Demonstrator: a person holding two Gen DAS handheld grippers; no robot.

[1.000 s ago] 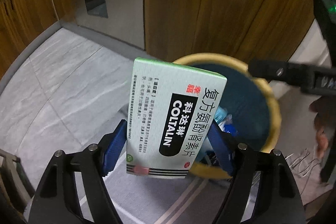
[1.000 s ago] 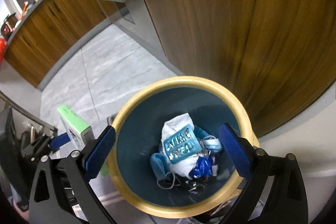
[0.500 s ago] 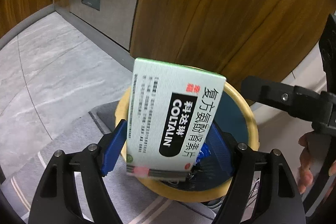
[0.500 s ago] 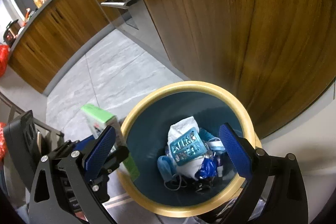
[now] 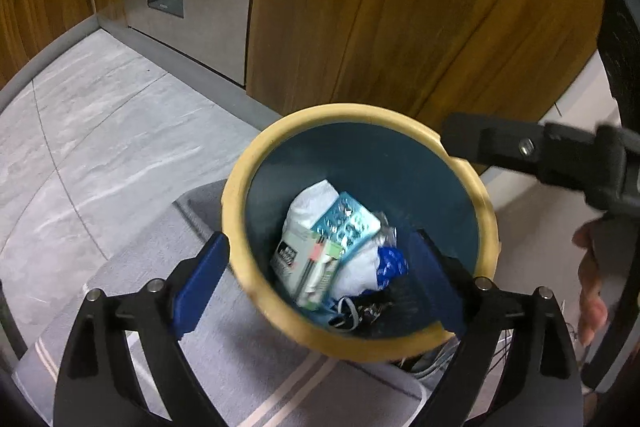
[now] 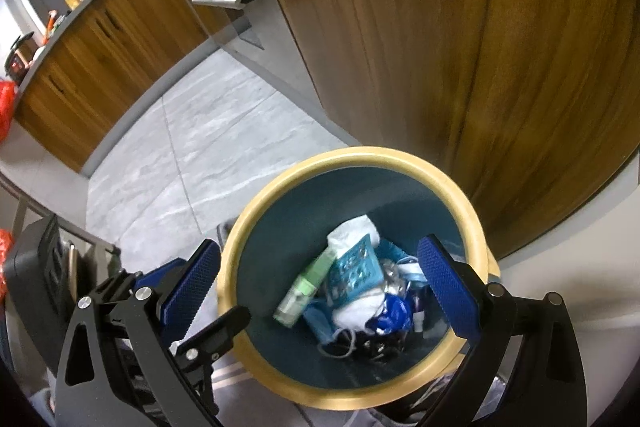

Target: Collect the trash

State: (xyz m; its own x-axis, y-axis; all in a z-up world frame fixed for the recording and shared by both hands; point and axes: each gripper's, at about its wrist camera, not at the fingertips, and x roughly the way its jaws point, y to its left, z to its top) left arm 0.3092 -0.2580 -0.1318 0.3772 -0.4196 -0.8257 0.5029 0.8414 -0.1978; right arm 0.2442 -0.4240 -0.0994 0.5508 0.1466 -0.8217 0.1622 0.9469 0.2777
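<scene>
Left tongs opening, empty; medicine box lies slanted in bin.

Dim, warm indoor light; strong fisheye bending and black corners; bin rim smeared by motion blur.

The right gripper hangs above the bin, its blue pads spread wide with nothing between them but the bin's mouth below; the bin has a yellow rim and dark teal walls; inside lie a green box, tilted on its edge at the left of the heap, a teal blister pack just beside it, white tissue, a blue mask and dark scraps; the left gripper shows at lower left, beside the rim; the bin stands on a grey floor against a wooden cabinet.
</scene>
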